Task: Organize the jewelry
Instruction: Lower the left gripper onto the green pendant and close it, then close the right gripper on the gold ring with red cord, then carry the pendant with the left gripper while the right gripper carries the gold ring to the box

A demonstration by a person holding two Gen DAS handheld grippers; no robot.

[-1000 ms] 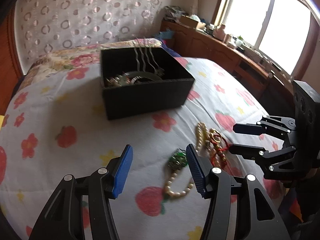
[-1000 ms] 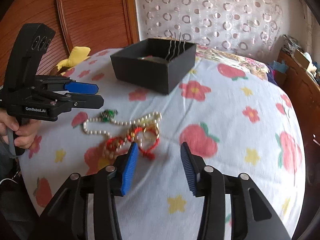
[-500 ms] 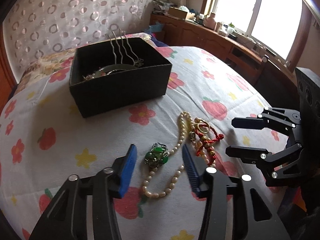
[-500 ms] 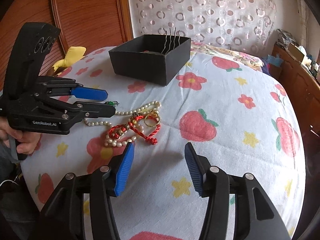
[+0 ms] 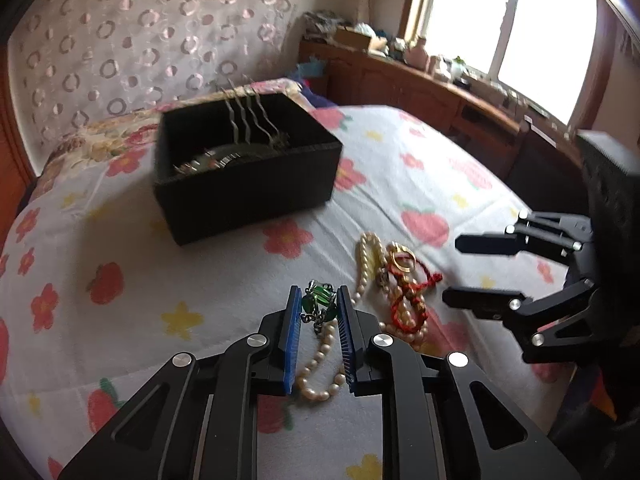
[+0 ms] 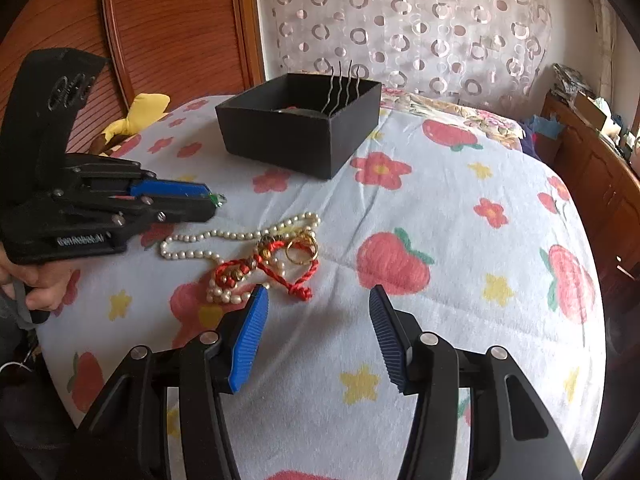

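Jewelry near one black box: our left gripper seemingly clamps one green pendant; our right gripper gapes beside one gold ring.

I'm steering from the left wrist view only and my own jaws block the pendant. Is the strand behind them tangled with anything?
Observer: From the right wrist view, the pearl necklace runs into the pile with the red cord bracelet and gold ring; they overlap.
Operator: Is the right gripper holding anything?
Observer: No. The right gripper is wide open and empty, just short of the red cord.
Operator: What's left of the black box?
Observer: A yellow soft item lies by the wooden headboard, beyond the black box.
Operator: Does my grip look closed from there?
Observer: The left gripper looks shut, with the green pendant peeking past its tips.
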